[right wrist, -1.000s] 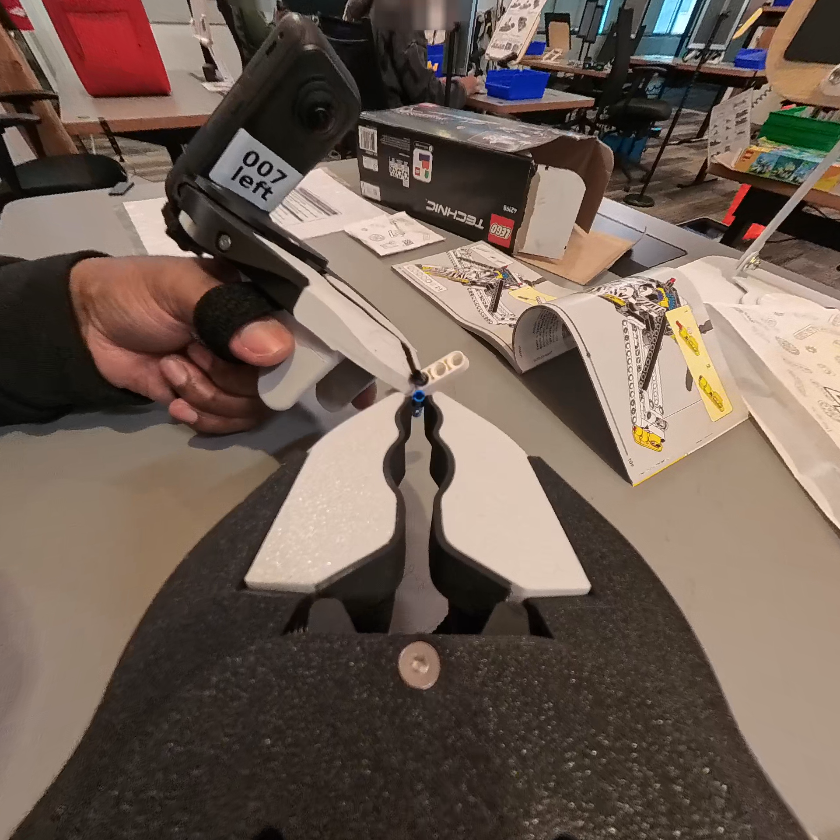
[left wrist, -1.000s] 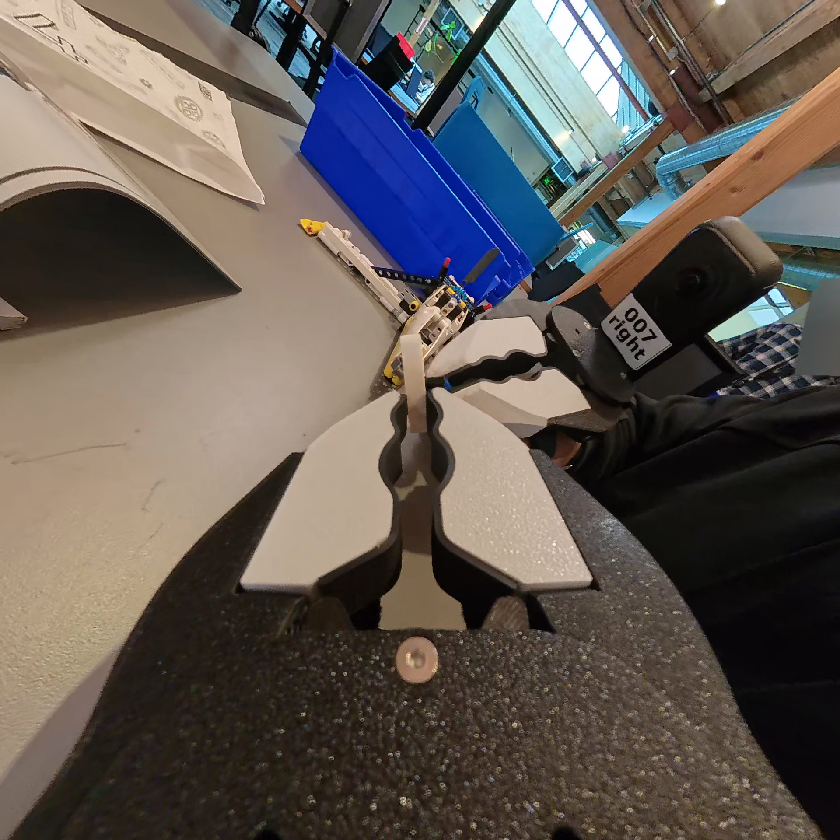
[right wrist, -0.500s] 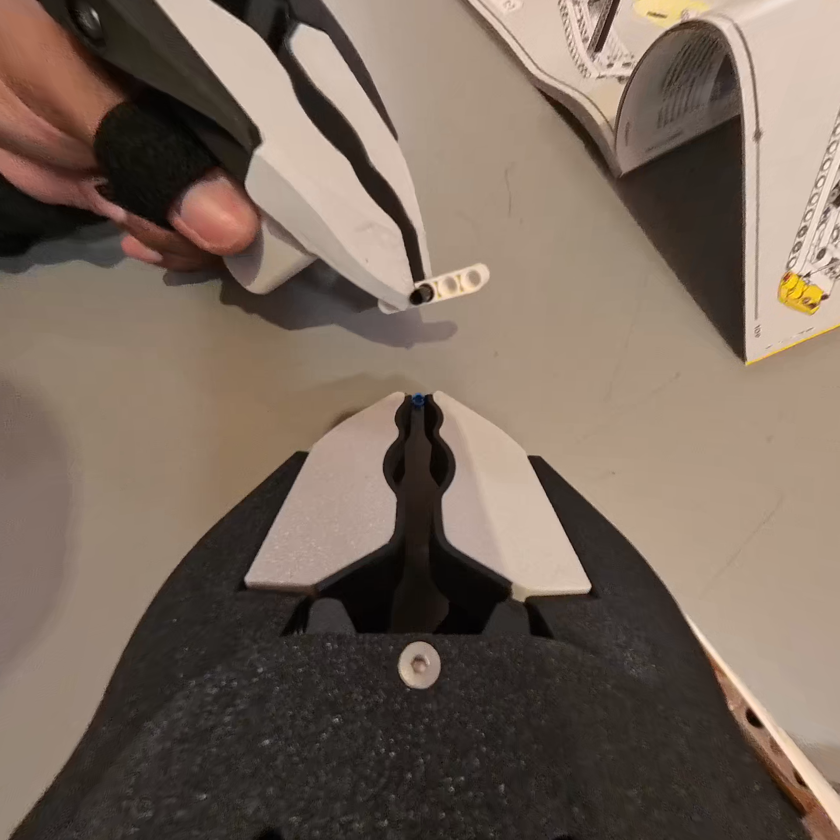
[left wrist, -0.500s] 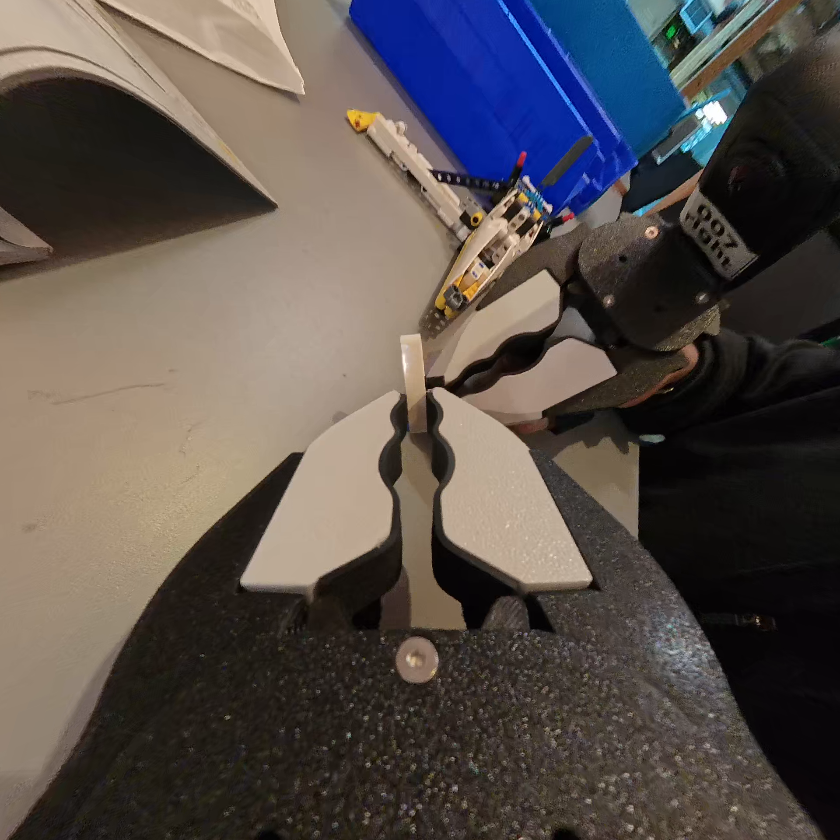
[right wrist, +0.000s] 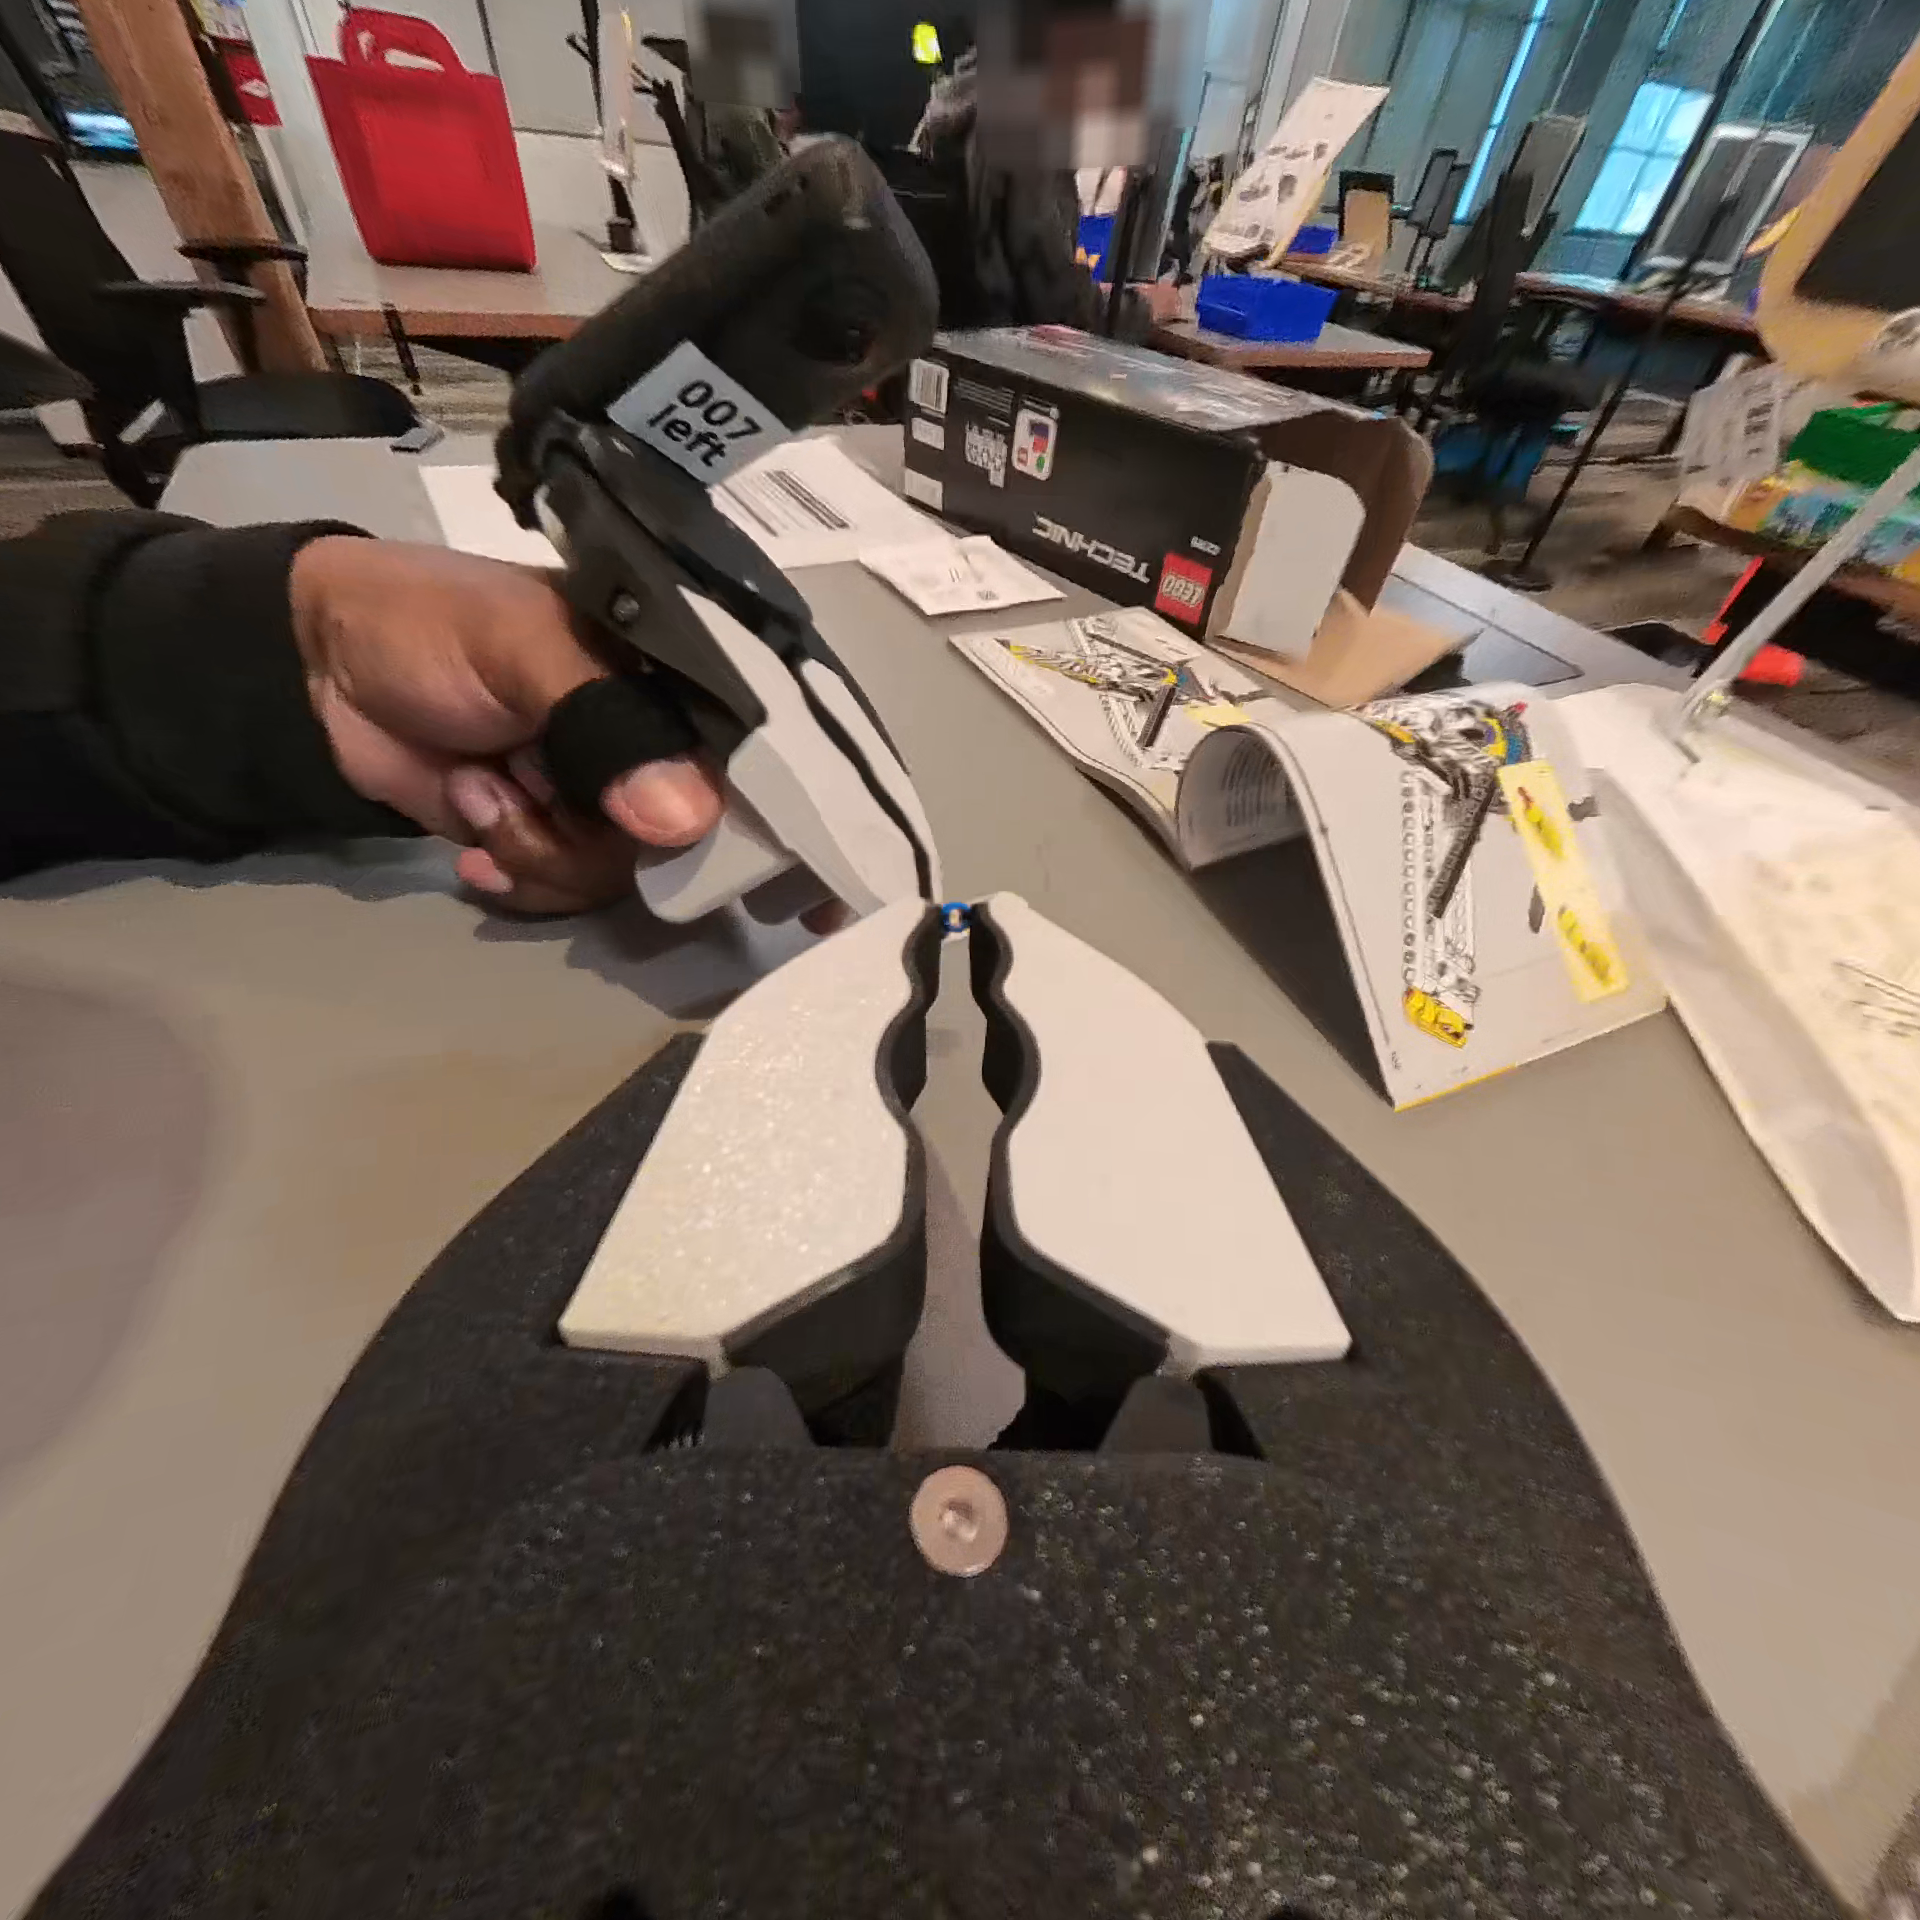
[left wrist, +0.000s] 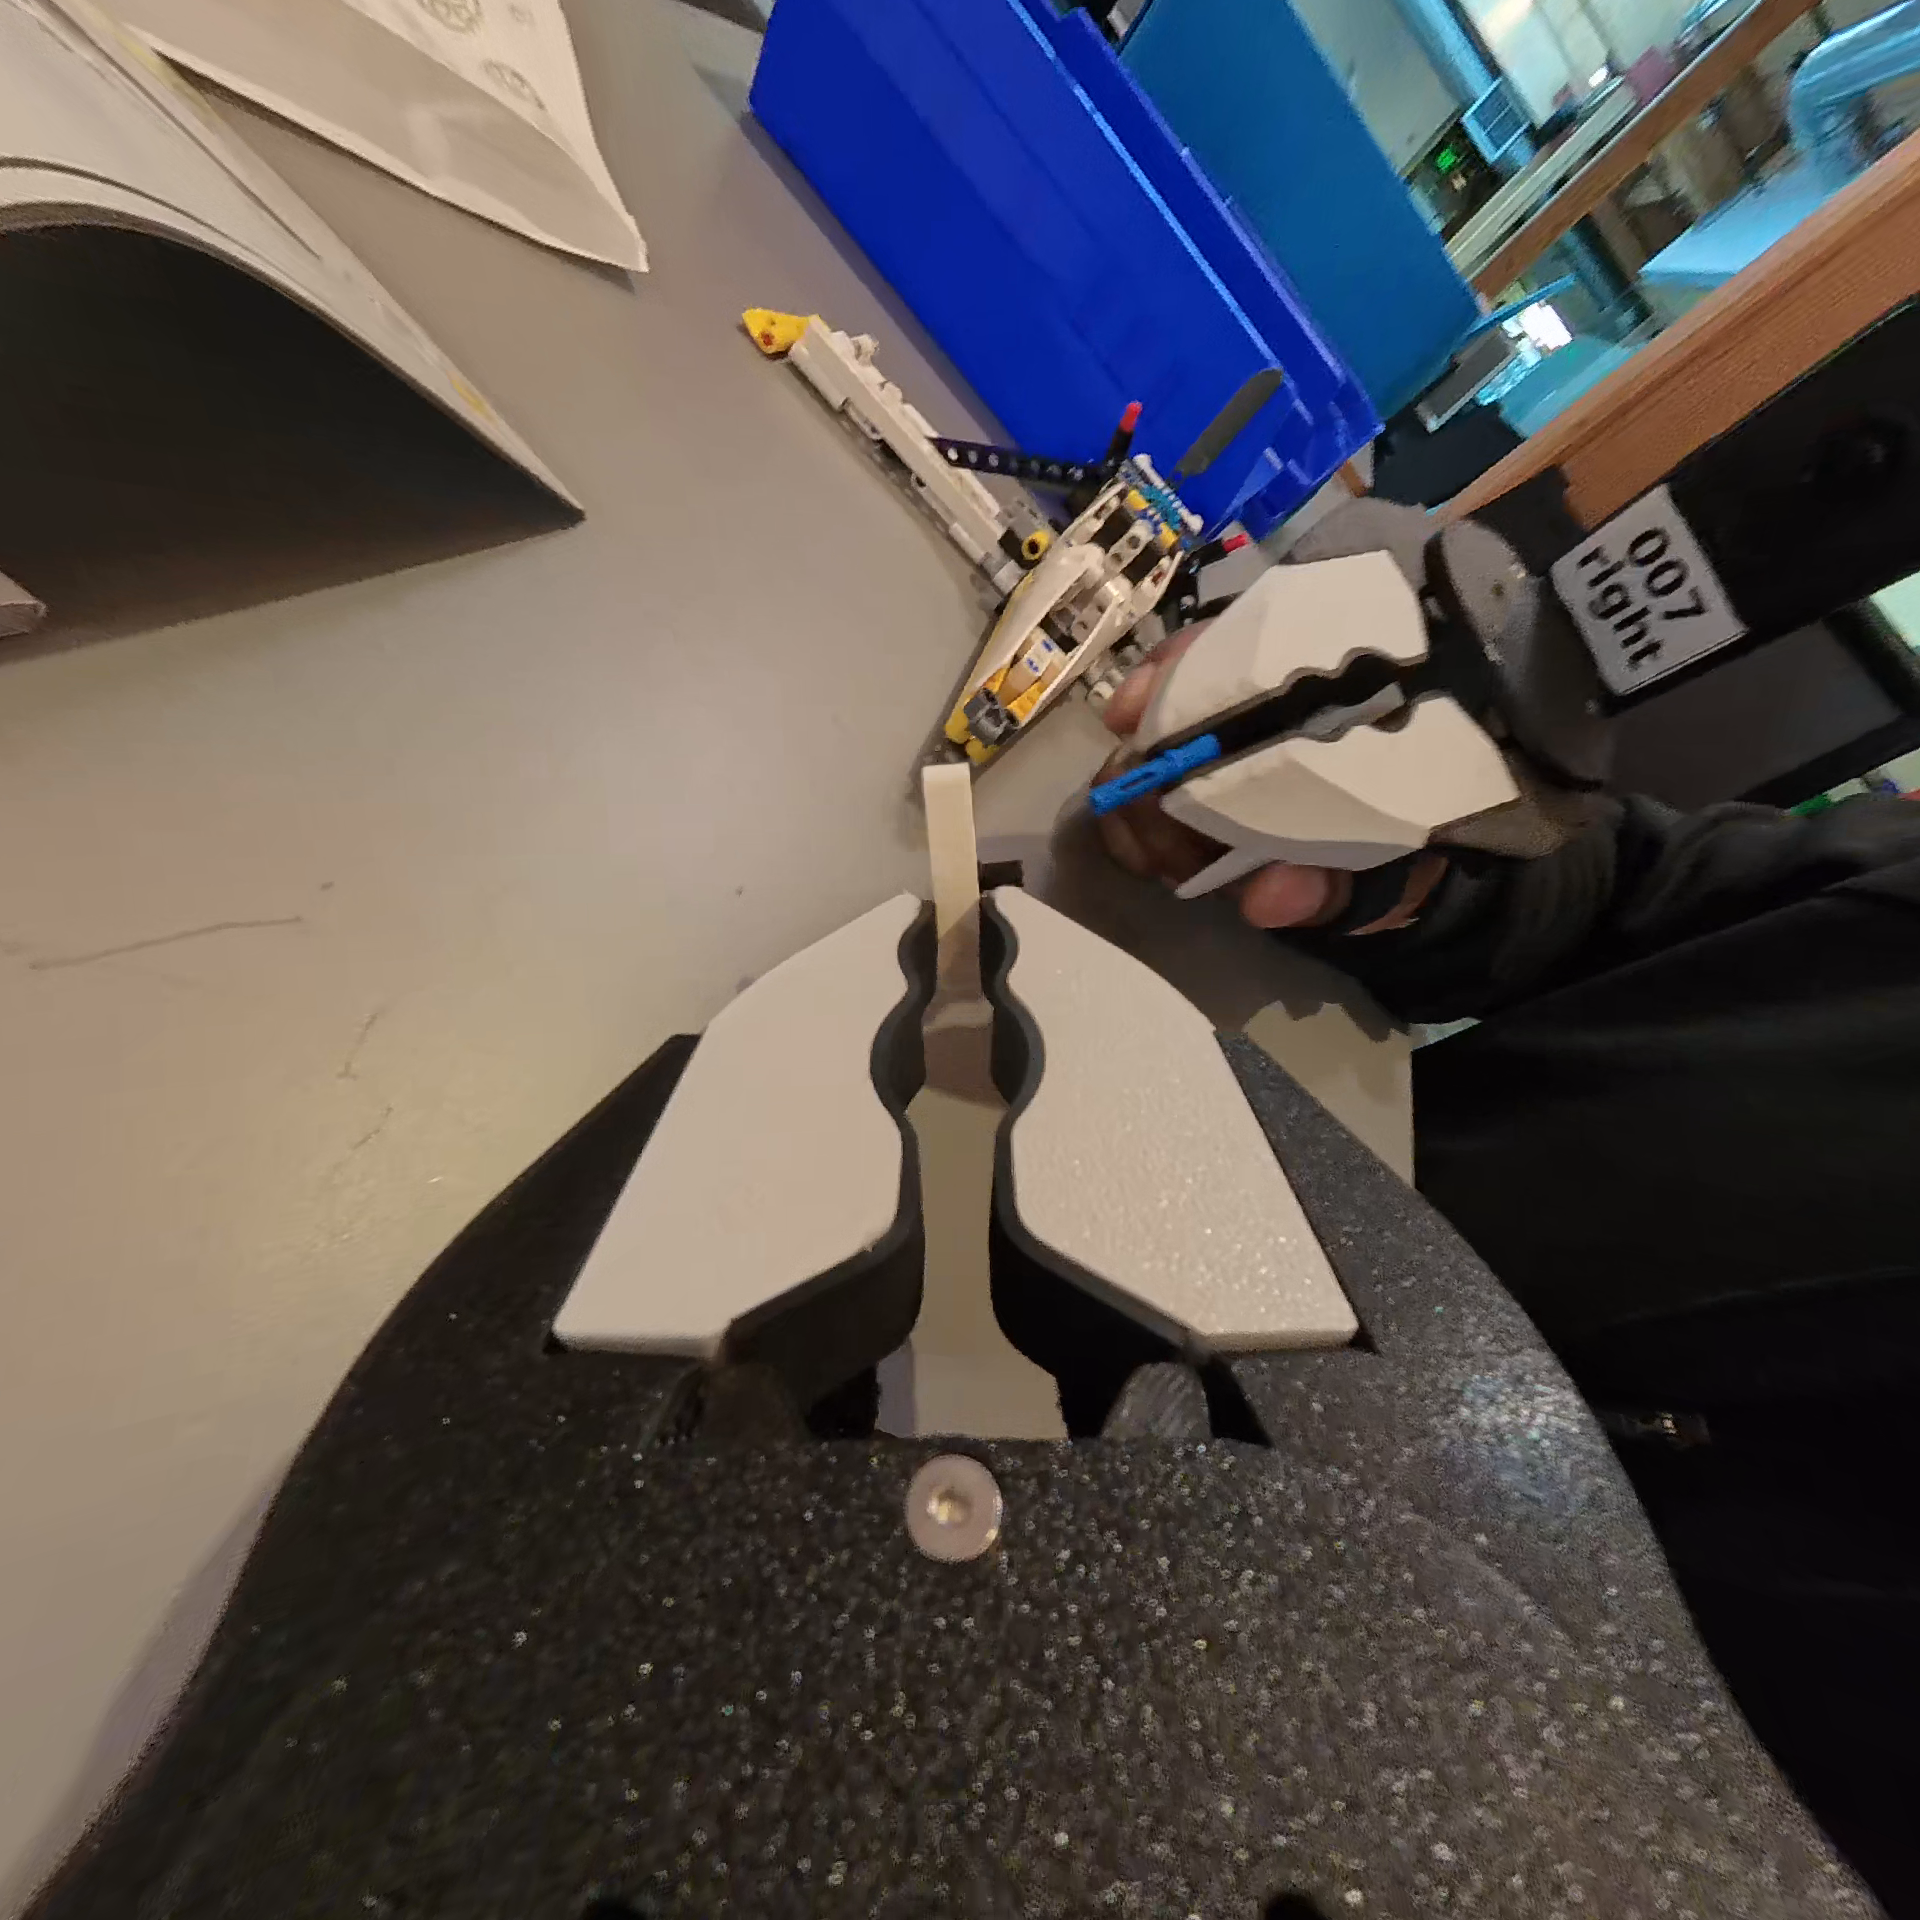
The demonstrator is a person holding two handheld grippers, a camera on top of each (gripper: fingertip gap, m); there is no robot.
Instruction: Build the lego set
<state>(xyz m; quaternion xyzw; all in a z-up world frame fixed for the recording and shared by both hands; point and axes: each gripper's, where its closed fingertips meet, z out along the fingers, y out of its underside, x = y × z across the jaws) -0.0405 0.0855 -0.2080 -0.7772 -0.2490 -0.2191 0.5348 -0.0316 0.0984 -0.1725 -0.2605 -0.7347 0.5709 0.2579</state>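
now pale beam [left wrist: 951, 831] pointing forward

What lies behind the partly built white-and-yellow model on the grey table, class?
Directly behind the model stands a row of blue bins. A black beam and a red-tipped rod rise from it. The bins' insides are hidden.

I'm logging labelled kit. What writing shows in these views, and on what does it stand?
I don't quote the wording; it stands on:
white sticker on the right gripper: legible.
pale sticker on the left gripper: legible.
black box: legible lettering, red logo.
open booklet: print too small.
paper sheets: print too small.
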